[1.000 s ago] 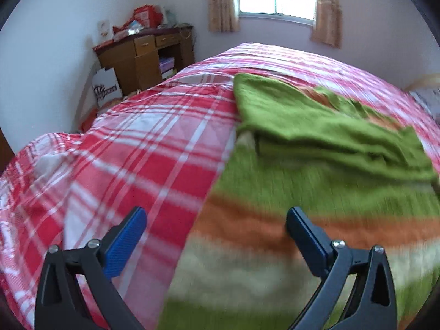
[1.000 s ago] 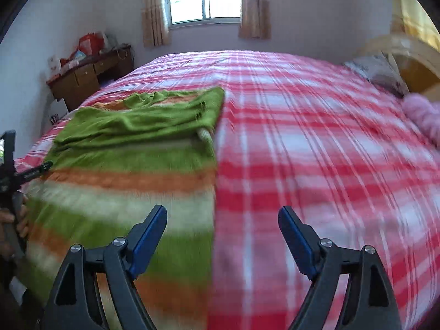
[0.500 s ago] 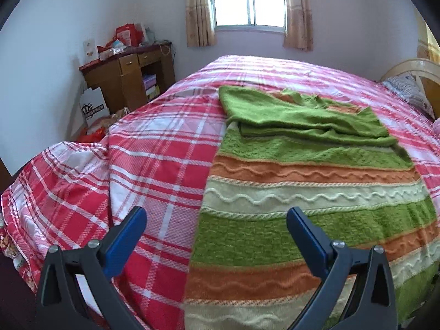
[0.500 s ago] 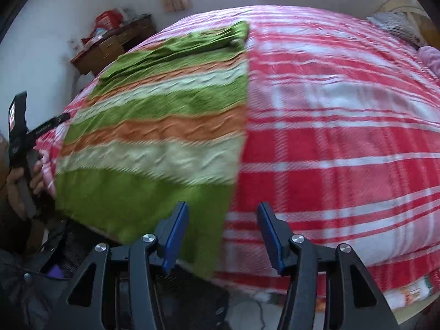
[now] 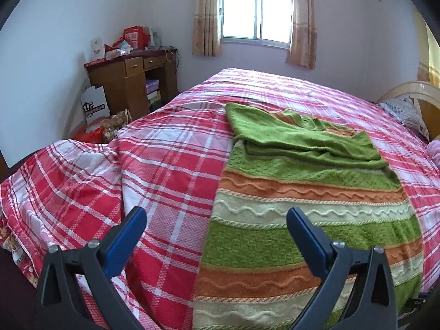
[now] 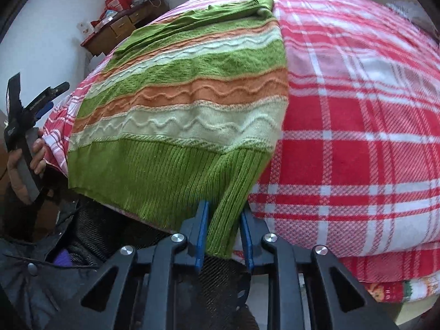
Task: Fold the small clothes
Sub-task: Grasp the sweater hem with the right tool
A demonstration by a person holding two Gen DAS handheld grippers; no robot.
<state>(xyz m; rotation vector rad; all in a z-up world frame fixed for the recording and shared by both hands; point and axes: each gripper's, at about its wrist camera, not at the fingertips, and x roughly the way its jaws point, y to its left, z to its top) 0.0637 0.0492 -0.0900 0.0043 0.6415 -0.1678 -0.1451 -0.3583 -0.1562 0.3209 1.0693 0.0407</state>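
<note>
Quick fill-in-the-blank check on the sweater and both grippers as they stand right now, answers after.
1. The right gripper has its jaws closing around the sweater's ribbed ____.
2. The left gripper is ____, with nothing between its jaws.
3. The sweater lies on a red plaid ____.
4. The sweater's far end is already folded over in plain ____.

Missing words: hem; open; bed; green

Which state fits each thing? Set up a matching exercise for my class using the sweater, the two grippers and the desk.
1 striped sweater
2 right gripper
3 left gripper
4 wooden desk

A jaws wide apart, nothing between them
B stands in the room's corner
C closing on the ribbed hem
D spread on the plaid bed

Pairs: 1-D, 2-C, 3-A, 4-B
</note>
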